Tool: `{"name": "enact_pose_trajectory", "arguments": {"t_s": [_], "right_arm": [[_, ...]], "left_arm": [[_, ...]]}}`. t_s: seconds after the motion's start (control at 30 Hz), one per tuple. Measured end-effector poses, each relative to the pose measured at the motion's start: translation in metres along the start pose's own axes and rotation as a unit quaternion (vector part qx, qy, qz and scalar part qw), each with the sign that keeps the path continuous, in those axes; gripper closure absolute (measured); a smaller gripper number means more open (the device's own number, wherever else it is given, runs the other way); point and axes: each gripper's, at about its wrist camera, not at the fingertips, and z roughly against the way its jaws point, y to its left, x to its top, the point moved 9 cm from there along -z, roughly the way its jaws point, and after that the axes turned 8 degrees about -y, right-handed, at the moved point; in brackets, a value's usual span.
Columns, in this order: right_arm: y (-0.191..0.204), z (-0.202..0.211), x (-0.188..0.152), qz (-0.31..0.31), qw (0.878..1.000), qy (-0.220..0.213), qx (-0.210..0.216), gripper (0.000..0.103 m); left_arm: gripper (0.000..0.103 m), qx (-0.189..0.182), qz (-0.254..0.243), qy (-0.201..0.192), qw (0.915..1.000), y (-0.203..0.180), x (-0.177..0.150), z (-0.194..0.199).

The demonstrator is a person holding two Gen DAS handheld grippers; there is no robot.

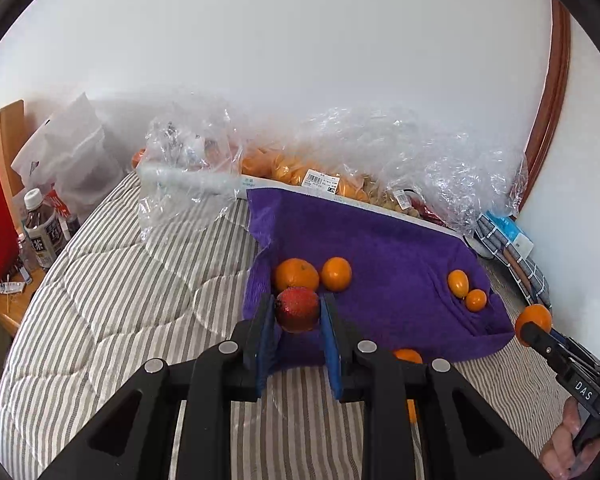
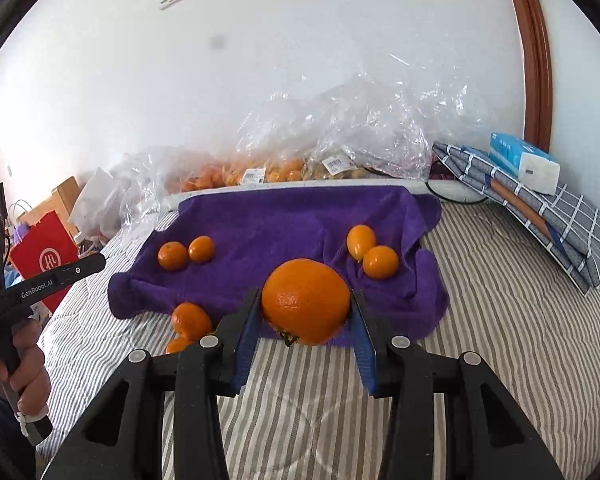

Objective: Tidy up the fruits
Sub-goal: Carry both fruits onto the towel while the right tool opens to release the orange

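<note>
We hold the left gripper (image 1: 297,312) clamped on a red fruit (image 1: 297,309), its blue pads (image 1: 265,332) pressed against both sides, above the near left edge of the purple towel (image 1: 380,248). Our right gripper (image 2: 305,312) grips a big orange (image 2: 306,306), raised over the towel's near edge.

On the towel lie two pairs of small oranges: a left pair (image 2: 173,256), side by side and touching, and a right pair (image 2: 380,262), also touching. Two more oranges (image 2: 190,320) sit on the striped quilt (image 2: 500,320) just off the towel's near left corner.

Far behind the towel, against the wall, clear bags (image 2: 268,168) hold more orange fruit. A red bag (image 2: 46,258) stands at the far left, and folded checked cloth (image 2: 560,220) with a tissue pack (image 2: 524,162) on top lies at the right.
</note>
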Motion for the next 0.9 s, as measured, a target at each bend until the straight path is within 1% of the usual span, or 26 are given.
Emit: {"name": "enact_pose_trajectory", "arguments": {"t_s": [0.17, 0.27, 0.33, 0.53, 0.6, 0.63, 0.67, 0.77, 0.9], "right_arm": [[-0.011, -0.026, 0.017, -0.009, 1.0, -0.001, -0.012, 0.06], [-0.017, -0.041, 0.02, -0.005, 1.0, 0.002, -0.025, 0.06], [-0.02, -0.051, 0.018, -0.007, 1.0, 0.002, -0.031, 0.06], [-0.025, -0.071, 0.006, -0.023, 0.999, 0.014, -0.023, 0.06], [-0.026, -0.075, 0.003, -0.019, 0.999, 0.022, -0.031, 0.06], [-0.026, -0.076, 0.002, -0.017, 0.999, 0.022, -0.035, 0.06], [-0.026, -0.077, 0.001, -0.011, 0.999, 0.025, -0.04, 0.06], [-0.026, -0.081, -0.002, 0.0, 0.998, 0.027, -0.05, 0.06], [-0.027, -0.089, -0.009, 0.001, 0.998, 0.043, -0.055, 0.06]], "left_arm": [[0.081, 0.002, -0.009, 0.008, 0.9999, -0.009, 0.007, -0.03], [0.081, 0.0, -0.003, 0.015, 0.9999, -0.012, 0.007, -0.046], [0.081, -0.003, 0.002, 0.016, 0.9999, -0.013, 0.005, -0.053], [0.081, -0.01, 0.002, 0.017, 0.9998, -0.013, -0.007, -0.064], [0.081, -0.005, -0.002, 0.024, 0.9997, -0.013, -0.012, -0.069], [0.081, -0.009, -0.005, 0.029, 0.9995, -0.016, -0.013, -0.07], [0.081, -0.014, -0.009, 0.031, 0.9994, -0.018, -0.014, -0.071], [0.081, -0.011, -0.017, 0.03, 0.9993, -0.02, -0.016, -0.071], [0.081, -0.022, -0.008, 0.044, 0.9987, -0.023, -0.022, -0.076]]}}
